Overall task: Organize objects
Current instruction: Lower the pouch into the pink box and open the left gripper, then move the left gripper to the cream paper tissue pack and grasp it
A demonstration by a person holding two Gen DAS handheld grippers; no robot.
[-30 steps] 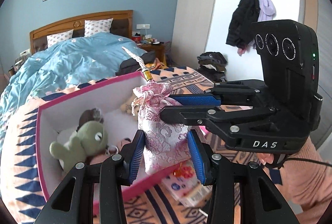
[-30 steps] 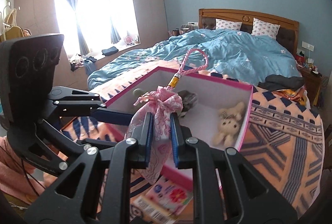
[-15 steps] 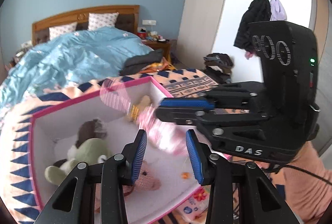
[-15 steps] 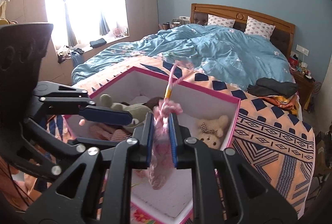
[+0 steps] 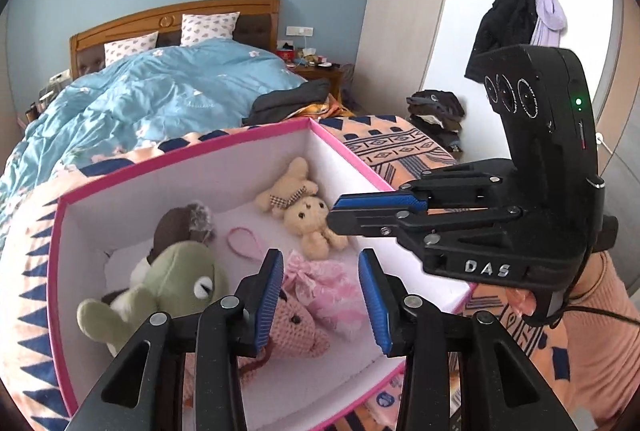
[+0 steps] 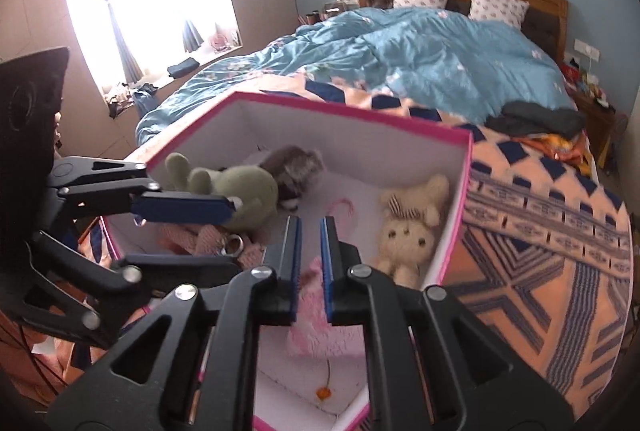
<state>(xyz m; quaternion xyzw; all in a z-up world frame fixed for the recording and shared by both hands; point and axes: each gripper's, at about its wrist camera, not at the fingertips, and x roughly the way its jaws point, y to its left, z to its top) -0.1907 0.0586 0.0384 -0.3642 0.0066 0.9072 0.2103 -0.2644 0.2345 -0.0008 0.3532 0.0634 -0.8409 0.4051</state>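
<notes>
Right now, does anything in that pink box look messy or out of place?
Nothing spilled or broken. The pink pouch lies on its side among jumbled plush toys in the pink box, and a printed packet pokes out from under the box's edge.

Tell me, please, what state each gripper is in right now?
Left gripper: open, jaws just widened, empty, above the pouch.
Right gripper: closed, nothing visibly held.

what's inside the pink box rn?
Inside the pink box: green plush, brown furry toy, cream bear, pink knitted toy, pink pouch with cord loop. The near corner is hidden behind the left tool.
</notes>
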